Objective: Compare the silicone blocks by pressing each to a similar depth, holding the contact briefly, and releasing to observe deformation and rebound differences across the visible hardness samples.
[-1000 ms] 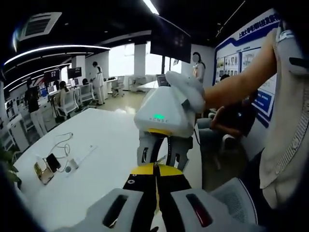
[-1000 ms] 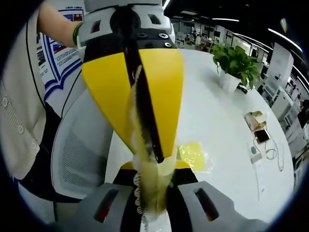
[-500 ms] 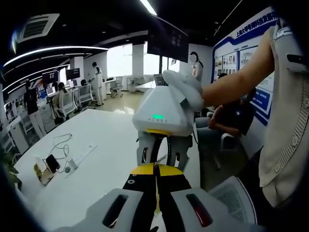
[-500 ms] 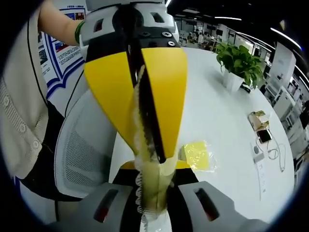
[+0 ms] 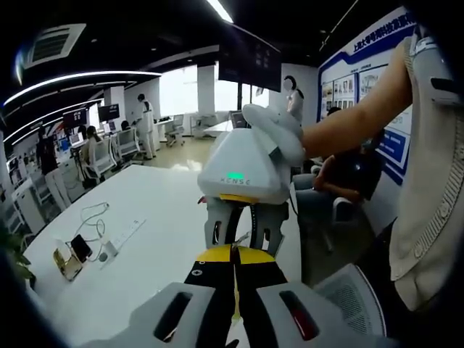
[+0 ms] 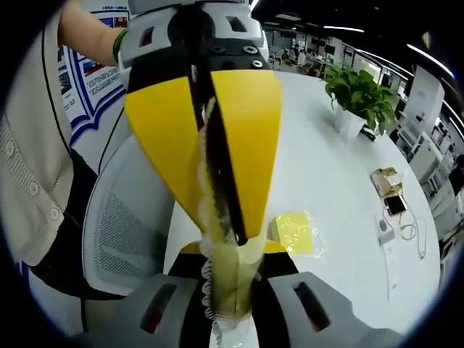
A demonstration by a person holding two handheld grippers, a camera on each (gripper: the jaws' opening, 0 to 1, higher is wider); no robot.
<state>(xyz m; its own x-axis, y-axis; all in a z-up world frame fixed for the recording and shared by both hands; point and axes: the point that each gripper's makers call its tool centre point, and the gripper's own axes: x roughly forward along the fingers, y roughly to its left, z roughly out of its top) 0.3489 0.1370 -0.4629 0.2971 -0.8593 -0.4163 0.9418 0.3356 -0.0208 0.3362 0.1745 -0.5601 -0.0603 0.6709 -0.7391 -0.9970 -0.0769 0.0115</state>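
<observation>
Your left gripper (image 6: 221, 228) and right gripper (image 6: 226, 290), jaws closed, pinch one clear bag (image 6: 221, 283) between them above the white table (image 6: 326, 188); a yellow block (image 6: 293, 232) lies beyond.

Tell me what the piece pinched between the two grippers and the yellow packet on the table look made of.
Pinched piece: pale, translucent yellowish, soft-looking, likely silicone in clear film with a serrated edge. Both the left gripper and the right gripper are shut on it.
Yellow packet: matte yellow block inside glossy, crinkled clear plastic, probably another silicone sample, lying on the smooth white table.

Wall poster (image 5: 362, 87) text too blurred to read.
</observation>
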